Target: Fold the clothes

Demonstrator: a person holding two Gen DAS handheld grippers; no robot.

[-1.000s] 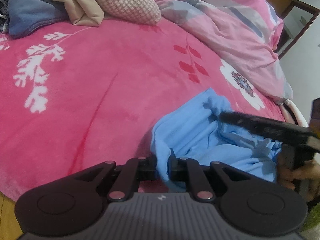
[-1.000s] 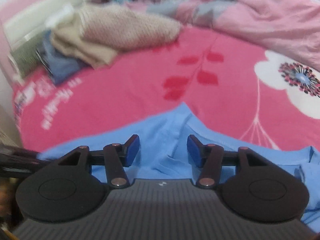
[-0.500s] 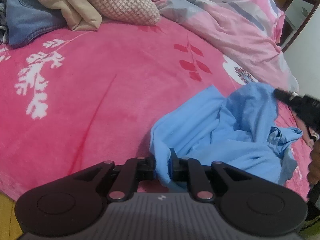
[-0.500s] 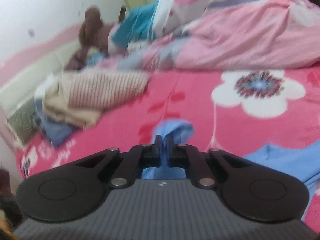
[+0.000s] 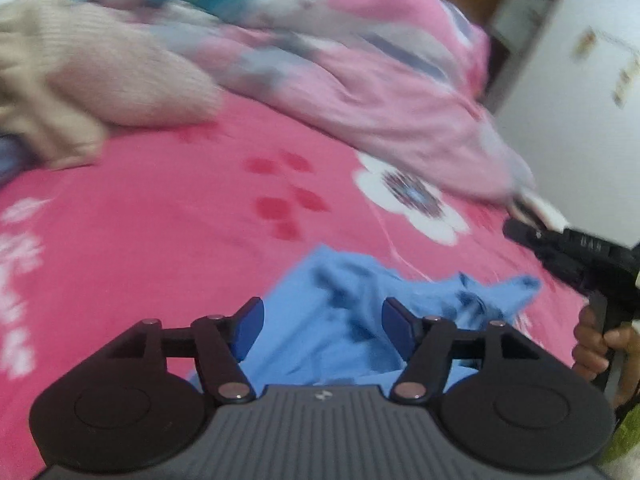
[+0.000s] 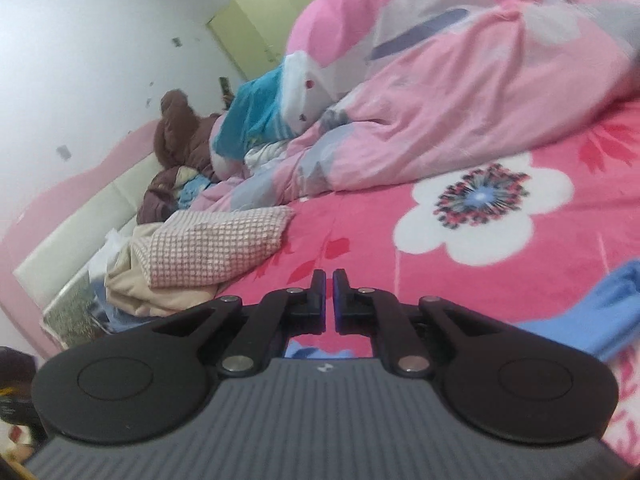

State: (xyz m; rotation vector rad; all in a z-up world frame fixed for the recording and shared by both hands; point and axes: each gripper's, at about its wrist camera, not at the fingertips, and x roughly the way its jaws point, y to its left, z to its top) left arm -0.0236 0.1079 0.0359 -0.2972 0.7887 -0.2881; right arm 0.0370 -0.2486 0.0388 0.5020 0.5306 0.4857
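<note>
A crumpled light blue garment (image 5: 344, 320) lies on the pink flowered bedspread (image 5: 140, 240), at its near edge. My left gripper (image 5: 322, 326) hovers just over it, open, with the cloth showing between the blue pads (image 5: 248, 326) but not pinched. In the right wrist view only an edge of the garment (image 6: 600, 320) shows at the right. My right gripper (image 6: 326, 300) has its fingers closed to a thin slit with nothing between them. In the left wrist view that right gripper (image 5: 514, 232), held by a hand (image 5: 596, 344), is above the garment's far right corner.
A pile of clothes topped by a pink checked knit (image 6: 212, 252) sits at the back left by the headboard (image 6: 80, 232). A bunched pink quilt (image 6: 460, 100) fills the back right. A brown plush toy (image 6: 176, 132) lies behind it. Bare bedspread stretches between pile and garment.
My left gripper has opened and let go of the blue cloth. My right gripper, shut on a blue fold half a second ago, now holds nothing and has drawn up and away.
</note>
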